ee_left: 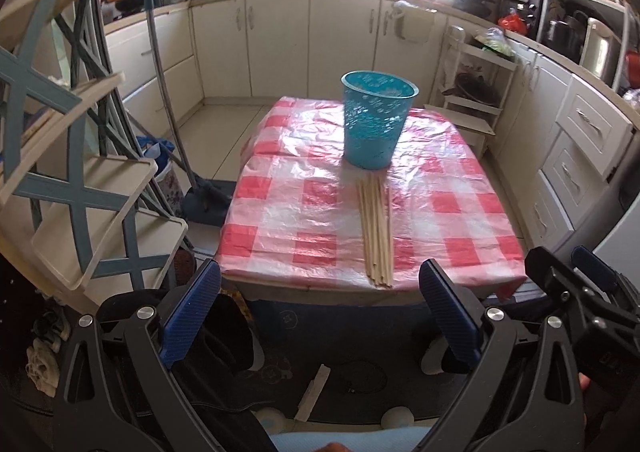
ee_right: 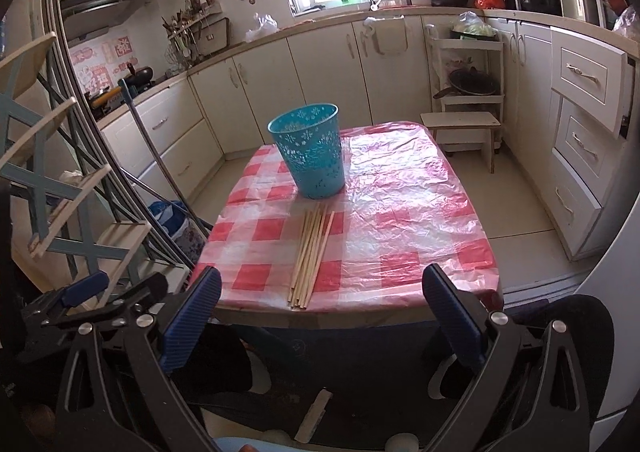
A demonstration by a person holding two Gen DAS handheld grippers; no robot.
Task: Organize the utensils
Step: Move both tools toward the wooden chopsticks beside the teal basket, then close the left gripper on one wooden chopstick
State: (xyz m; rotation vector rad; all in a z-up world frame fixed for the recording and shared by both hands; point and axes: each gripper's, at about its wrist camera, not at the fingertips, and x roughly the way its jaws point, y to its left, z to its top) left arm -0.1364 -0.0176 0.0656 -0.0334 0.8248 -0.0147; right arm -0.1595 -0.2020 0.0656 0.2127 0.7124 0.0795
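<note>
- My left gripper (ee_left: 320, 316) hangs wide open short of the table's near edge, gripping nothing.
- My right gripper (ee_right: 322, 318) is likewise spread and empty.
- The chopsticks (ee_left: 376, 232) lie bundled on the checked tablecloth (ee_left: 460, 211), their far ends just beside the upright teal basket (ee_left: 376, 119).

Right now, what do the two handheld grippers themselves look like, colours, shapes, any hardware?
Both match. The left gripper has two fingers faced with blue ribbed pads, mounted on black, cut-out linkage arms joined by round silver pivot bolts. The right gripper has the same blue ribbed fingers, black frame and silver bolts. No cables or printed markings show, and no sleeve can be made out.
</note>
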